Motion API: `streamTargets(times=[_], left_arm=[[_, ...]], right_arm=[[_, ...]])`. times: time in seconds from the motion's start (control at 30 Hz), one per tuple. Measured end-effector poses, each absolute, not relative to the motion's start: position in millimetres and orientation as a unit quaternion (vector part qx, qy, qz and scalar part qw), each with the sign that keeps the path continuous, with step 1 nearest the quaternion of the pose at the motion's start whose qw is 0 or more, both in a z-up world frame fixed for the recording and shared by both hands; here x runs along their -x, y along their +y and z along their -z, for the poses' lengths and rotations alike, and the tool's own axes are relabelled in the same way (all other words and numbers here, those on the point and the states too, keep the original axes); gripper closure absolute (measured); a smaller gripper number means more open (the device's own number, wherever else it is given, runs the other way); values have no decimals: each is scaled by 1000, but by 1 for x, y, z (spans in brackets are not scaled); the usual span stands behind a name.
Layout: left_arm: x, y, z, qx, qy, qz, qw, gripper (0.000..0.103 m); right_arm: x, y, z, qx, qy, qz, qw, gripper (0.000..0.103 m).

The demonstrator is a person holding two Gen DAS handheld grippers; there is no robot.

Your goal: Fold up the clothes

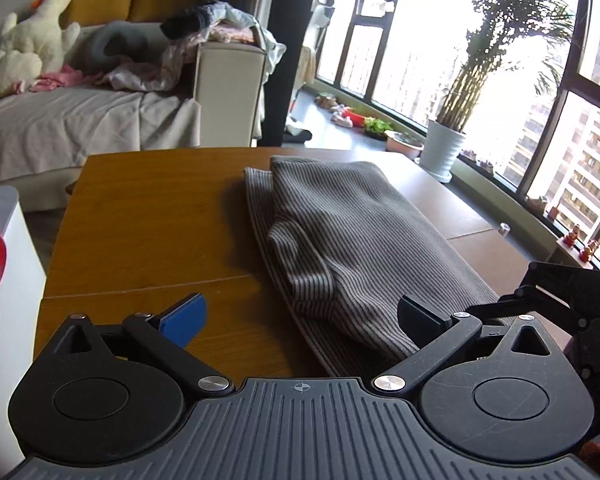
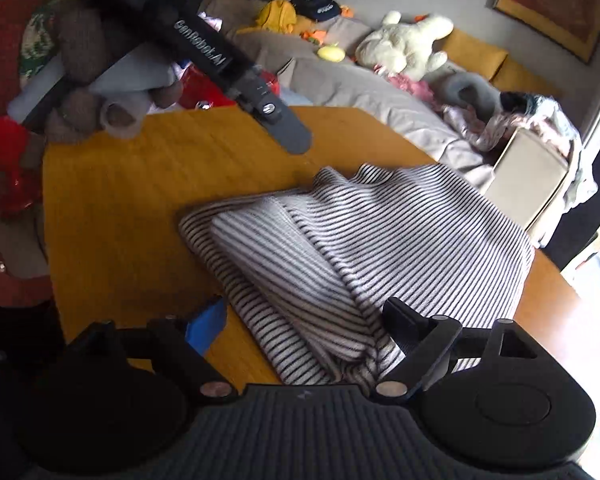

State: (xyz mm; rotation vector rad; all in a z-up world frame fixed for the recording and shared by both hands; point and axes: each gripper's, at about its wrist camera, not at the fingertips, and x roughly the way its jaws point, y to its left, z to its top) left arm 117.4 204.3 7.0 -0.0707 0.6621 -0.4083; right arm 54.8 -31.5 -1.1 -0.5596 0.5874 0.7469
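Observation:
A striped grey-and-white garment (image 1: 340, 236) lies folded into a thick bundle on the wooden table (image 1: 148, 216). My left gripper (image 1: 302, 318) hovers over its near corner, open wide, the blue pad (image 1: 184, 320) above bare wood and the black finger (image 1: 420, 316) above the cloth. In the right wrist view the same garment (image 2: 372, 240) spreads across the table (image 2: 112, 208). My right gripper (image 2: 305, 322) stands open just above its near end with neither pad pressing on the cloth. A gloved hand (image 2: 88, 80) holds the left gripper's body at the upper left.
A sofa (image 1: 80, 120) with a white plush toy (image 1: 28, 44) and loose clothes (image 1: 220, 28) stands past the table's far edge. A potted plant (image 1: 444, 148) sits by the windows. A white cabinet (image 1: 4, 320) with something red on it is at the left.

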Motion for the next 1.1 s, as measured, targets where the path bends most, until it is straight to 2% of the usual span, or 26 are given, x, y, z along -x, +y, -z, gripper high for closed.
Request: streamTargets(times=[0.17,0.3,0.7,0.83,0.9,0.97,1.1], left_arm=[[-111,208,-9,26,323,200,925,0],[-104,210,-14,11,314,211,925,0],[-85,196,-20,-31,297,305,904,0],[-81,171,1,-80,308,315,894,0],[-84,154,17,-109,314,299,894,0],[-92,142,27,-125,314,271,901,0],[-112,142,24,-60,333,266,903,0]], right_arm=[[-91,-62,-11,100,355,-353,860,26],[-113,-89,-13,-19,393,-355,848,30],[-125,-97,-10,-70,416,-346,838,30],[-126,-91,-12,-55,416,-341,841,30],[-114,-81,-16,-5,398,-336,854,30],[-97,-70,-21,59,367,-330,868,23],[-55,-59,-19,206,280,-312,884,21]])
